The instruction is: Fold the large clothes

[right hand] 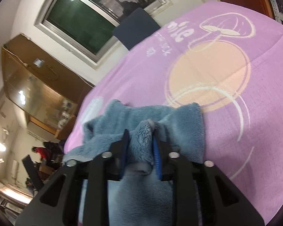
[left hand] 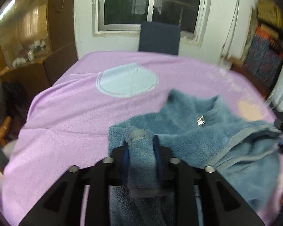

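A blue-grey fleece garment (left hand: 194, 131) with a small silver zip pull lies bunched on the near right part of a pink blanket (left hand: 75, 116). My left gripper (left hand: 140, 143) is shut on a fold of the fleece with a grey trimmed edge. In the right wrist view my right gripper (right hand: 139, 137) is shut on another bunched fold of the same fleece garment (right hand: 141, 116), held above the pink blanket (right hand: 235, 131). The rest of the garment hangs down under both grippers and is hidden.
The pink blanket has a white oval print (left hand: 127, 81) and a peach circle (right hand: 207, 77). A dark blue chair back (left hand: 159, 37) stands at the far edge under a window. A wooden cabinet (left hand: 28, 37) is at the left, shelves (left hand: 264, 56) at the right.
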{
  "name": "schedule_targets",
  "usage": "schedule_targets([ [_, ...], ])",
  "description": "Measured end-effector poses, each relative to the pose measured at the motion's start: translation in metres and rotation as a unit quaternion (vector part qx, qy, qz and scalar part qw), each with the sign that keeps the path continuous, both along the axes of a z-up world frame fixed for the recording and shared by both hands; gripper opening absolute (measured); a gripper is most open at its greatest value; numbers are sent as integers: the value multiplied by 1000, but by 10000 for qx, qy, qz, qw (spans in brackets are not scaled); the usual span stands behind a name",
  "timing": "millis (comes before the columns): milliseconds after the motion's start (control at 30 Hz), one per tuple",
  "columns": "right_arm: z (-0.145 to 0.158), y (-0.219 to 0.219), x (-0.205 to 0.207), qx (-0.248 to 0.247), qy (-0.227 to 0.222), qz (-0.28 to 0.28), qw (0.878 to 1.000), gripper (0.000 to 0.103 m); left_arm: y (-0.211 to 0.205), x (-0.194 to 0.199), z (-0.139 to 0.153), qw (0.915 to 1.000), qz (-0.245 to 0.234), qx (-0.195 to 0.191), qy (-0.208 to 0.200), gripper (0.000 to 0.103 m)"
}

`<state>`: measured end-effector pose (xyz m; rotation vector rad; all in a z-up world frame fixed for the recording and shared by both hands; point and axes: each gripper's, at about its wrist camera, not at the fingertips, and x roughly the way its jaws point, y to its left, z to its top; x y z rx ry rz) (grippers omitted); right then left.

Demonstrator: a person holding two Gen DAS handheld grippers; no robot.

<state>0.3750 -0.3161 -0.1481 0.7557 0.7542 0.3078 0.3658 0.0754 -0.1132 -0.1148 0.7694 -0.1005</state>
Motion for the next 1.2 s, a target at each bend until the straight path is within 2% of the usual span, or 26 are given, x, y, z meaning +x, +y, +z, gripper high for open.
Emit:
schedule_targets([
  [33,8,-2,-5,42,-166,4,9999,52,6,-4,7,9999,88,-96,-114,73],
  [67,15,-3,-10,12,-317,-31,9995,55,15,-11,15,9991,205,-209,-312,91],
  [167,34,-8,-24,-149,-687,-72,9975,60,37,-31,35,9960,313,-477,-694,96],
  [233,37,-11,-27,-234,-728,-121,9970,61,47,-33,34,9959,383,-500,-652,97],
  [433,18,-18,-23,-429,-340,-254,9982,61,40,-9,1,9996,286,5,74,96],
  [633,11,0,-8,-861,-195,-86,9961,61,9,25,-6,9979,70,625,143,96],
  [833,6,18,28,-1446,65,206,9893,61,-6,52,-21,9975,-67,647,293,94],
  [867,3,20,34,-1502,129,244,9883,61,-8,54,-24,9974,-111,638,322,88],
  [933,-2,24,42,-1504,203,315,9879,61,-10,53,-31,9975,-263,541,363,66],
  [967,-5,26,44,-1498,214,356,9878,61,-10,53,-33,9977,-345,446,377,40],
  [1000,-7,28,43,-1507,193,390,9876,46,-10,52,-34,9979,-393,343,388,24],
  [1033,-10,31,43,-1549,174,437,9868,23,-8,51,-32,9983,-334,340,336,18],
  [1067,-11,33,42,-1588,152,441,9862,17,-5,48,-26,9989,-306,238,260,10],
  [1133,-4,33,35,-1525,25,378,9876,12,2,40,-9,9998,-176,33,-8,10],
  [1200,19,29,26,-1458,-346,222,9885,12,8,32,9,9995,-12,-70,-311,10],
])
